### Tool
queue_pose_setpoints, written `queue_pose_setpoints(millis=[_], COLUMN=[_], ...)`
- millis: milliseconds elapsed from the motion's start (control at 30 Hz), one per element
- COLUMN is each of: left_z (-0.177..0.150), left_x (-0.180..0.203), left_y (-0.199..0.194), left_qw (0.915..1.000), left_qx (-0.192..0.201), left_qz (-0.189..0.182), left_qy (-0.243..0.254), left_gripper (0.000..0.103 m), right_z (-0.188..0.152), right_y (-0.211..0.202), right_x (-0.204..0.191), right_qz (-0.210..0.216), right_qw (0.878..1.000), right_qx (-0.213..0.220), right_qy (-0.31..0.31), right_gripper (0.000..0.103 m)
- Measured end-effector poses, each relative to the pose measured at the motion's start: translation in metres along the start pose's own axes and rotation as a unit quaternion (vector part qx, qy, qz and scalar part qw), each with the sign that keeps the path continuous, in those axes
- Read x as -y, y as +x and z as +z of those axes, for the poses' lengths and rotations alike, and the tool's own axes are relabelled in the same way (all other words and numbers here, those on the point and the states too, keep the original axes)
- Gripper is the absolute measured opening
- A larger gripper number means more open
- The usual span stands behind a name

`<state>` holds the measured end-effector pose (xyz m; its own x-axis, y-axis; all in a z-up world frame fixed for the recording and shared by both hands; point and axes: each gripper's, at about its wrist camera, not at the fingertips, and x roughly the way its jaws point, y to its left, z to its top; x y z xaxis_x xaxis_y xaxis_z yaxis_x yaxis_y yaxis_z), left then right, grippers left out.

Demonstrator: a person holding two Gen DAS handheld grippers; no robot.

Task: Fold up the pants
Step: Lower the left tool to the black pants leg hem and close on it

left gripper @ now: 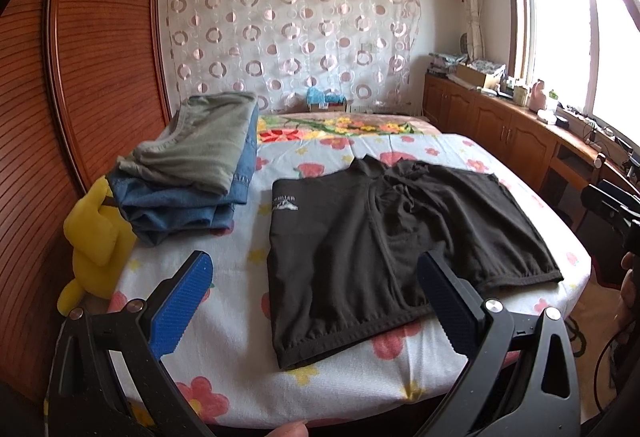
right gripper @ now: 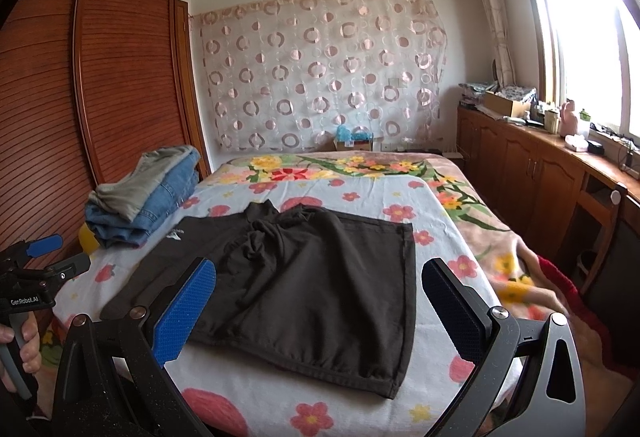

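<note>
Black shorts (left gripper: pixel 384 237) lie spread flat on the flowered bed sheet (left gripper: pixel 240 349), leg hems toward me and waistband away; they also show in the right wrist view (right gripper: pixel 316 277). My left gripper (left gripper: pixel 316 301) is open and empty, held above the near edge of the bed over the left leg hem. My right gripper (right gripper: pixel 320 313) is open and empty, above the right leg. The left gripper also shows at the left edge of the right wrist view (right gripper: pixel 44 257).
A stack of folded clothes (left gripper: pixel 188 177), grey on top of denim, sits at the bed's left. A yellow plush toy (left gripper: pixel 96 237) lies beside it. A wooden wardrobe (left gripper: pixel 80 77) stands on the left, low cabinets (right gripper: pixel 532 173) on the right under the window.
</note>
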<state>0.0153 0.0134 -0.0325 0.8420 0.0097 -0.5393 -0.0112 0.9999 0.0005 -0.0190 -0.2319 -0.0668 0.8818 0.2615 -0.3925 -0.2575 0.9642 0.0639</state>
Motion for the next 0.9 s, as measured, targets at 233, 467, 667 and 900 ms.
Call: queue_pose_setpoints(millis=[233,467,667,900], left_z=[-0.008,-0.020,-0.037,-0.053], left_x=[-0.003,-0.010,-0.020,-0.029], left_y=[0.012,0.028,0.048,0.057], left_qw=[0.9997,0.9984,0.9958,0.9924], left_qx=[-0.024,-0.056,-0.091,-0.117], left_qz=[-0.002,-0.005,-0.007,-0.029], left_qy=[0.002,-0.001,-0.011,-0.022], left_gripper=[0.102,0.102,0.102,0.098], right_z=[0.002,0.002,-0.003,0.000], right_y=[0.003,0.007,0.015,0.018], right_x=[0.001,0.002,0.004,0.012], right_qz=[-0.003,0.000,-0.001,-0.004], right_qw=[1.000,0.998,0.996,0.992], right_qx=[-0.028,-0.054,-0.086,-0.124], right_qy=[-0.005,-0.012,-0.018,-0.023], right_gripper=[0.103,0.103,0.103,0.102])
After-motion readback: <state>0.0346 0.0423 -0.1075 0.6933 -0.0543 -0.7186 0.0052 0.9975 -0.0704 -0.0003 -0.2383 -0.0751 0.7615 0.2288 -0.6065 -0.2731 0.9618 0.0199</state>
